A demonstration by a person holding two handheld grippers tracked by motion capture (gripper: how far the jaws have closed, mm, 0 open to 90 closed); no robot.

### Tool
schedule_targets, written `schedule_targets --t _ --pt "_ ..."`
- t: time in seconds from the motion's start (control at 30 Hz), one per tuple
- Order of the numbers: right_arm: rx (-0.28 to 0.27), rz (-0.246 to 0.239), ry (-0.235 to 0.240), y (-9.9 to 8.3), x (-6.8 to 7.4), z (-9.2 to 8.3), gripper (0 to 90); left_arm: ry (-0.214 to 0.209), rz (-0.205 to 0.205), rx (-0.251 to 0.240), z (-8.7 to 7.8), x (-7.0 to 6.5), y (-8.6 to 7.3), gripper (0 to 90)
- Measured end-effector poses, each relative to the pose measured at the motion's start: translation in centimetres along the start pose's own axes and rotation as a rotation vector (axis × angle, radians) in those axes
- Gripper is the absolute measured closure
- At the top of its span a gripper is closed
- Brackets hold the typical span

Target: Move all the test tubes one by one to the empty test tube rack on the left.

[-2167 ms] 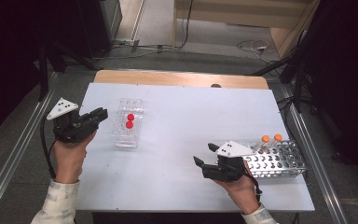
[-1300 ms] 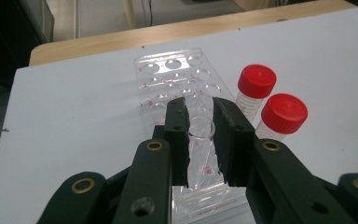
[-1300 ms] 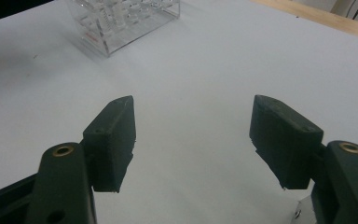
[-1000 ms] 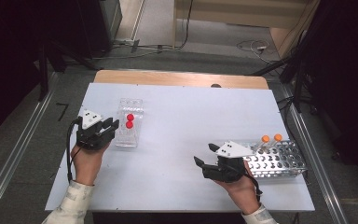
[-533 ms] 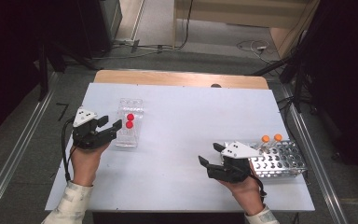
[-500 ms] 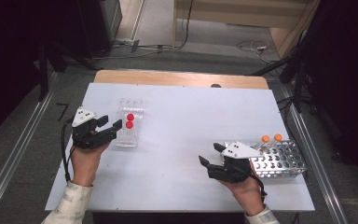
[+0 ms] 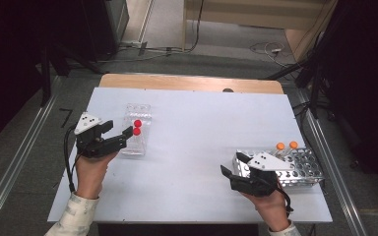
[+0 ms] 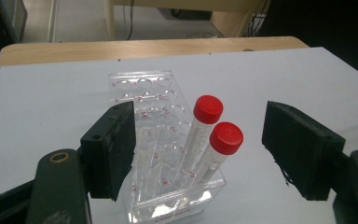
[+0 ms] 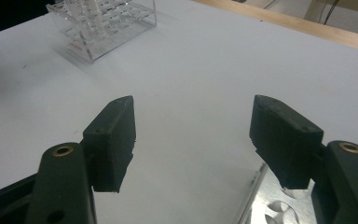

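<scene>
A clear plastic rack (image 7: pixel 139 112) stands at the table's left with two red-capped tubes (image 7: pixel 137 127) upright in it. My left gripper (image 7: pixel 118 130) sits just left of that rack. In the left gripper view the rack (image 8: pixel 144 93) and both tubes (image 8: pixel 208 108) stand between the left gripper's (image 8: pixel 200 140) jaws. These jaws have just been opening and the pads touch nothing. My right gripper (image 7: pixel 232 164) is open at the front right, against the left end of a metal rack (image 7: pixel 300 164). Nothing lies between the right gripper's (image 9: pixel 193 126) jaws.
Two orange-capped tubes (image 7: pixel 286 145) stand at the metal rack's far side. The white tabletop (image 7: pixel 197 128) ends in a wooden strip (image 7: pixel 187 82) at the back. The clear rack (image 9: pixel 107 23) shows far off in the right gripper view; the metal rack's corner (image 9: pixel 265 205) is at that view's bottom.
The left gripper came to the clear rack and its jaws went from shut to wide apart. The right hand slid slightly right, toward the metal rack.
</scene>
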State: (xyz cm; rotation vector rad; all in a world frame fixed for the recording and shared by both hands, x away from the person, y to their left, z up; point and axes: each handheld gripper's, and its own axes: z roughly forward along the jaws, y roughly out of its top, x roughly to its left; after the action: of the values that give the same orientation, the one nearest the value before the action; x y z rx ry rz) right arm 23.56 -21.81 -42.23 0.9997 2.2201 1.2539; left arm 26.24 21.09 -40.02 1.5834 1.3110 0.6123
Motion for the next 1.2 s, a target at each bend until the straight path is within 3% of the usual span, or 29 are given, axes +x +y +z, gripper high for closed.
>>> schedule_targets --t 0.47,0.87,1.0,1.2 --pt "-0.035 0.061 -0.091 -1.2 -3.2 -3.3 29.6 0.006 0.03 0.004 0.0 -0.7 0.1 22.6" --pt "-0.03 0.112 -0.189 -3.1 -5.6 -5.7 29.6 -0.007 0.036 0.013 0.1 -1.0 0.1 19.6" --pt "-0.026 0.134 -0.229 -3.8 -6.8 -5.7 29.8 -0.01 0.039 0.017 0.3 -1.1 0.1 19.6" --pt "-0.011 0.156 -0.286 -4.5 -8.6 -4.4 31.8 -0.017 0.048 0.029 0.5 -1.3 0.0 19.6"
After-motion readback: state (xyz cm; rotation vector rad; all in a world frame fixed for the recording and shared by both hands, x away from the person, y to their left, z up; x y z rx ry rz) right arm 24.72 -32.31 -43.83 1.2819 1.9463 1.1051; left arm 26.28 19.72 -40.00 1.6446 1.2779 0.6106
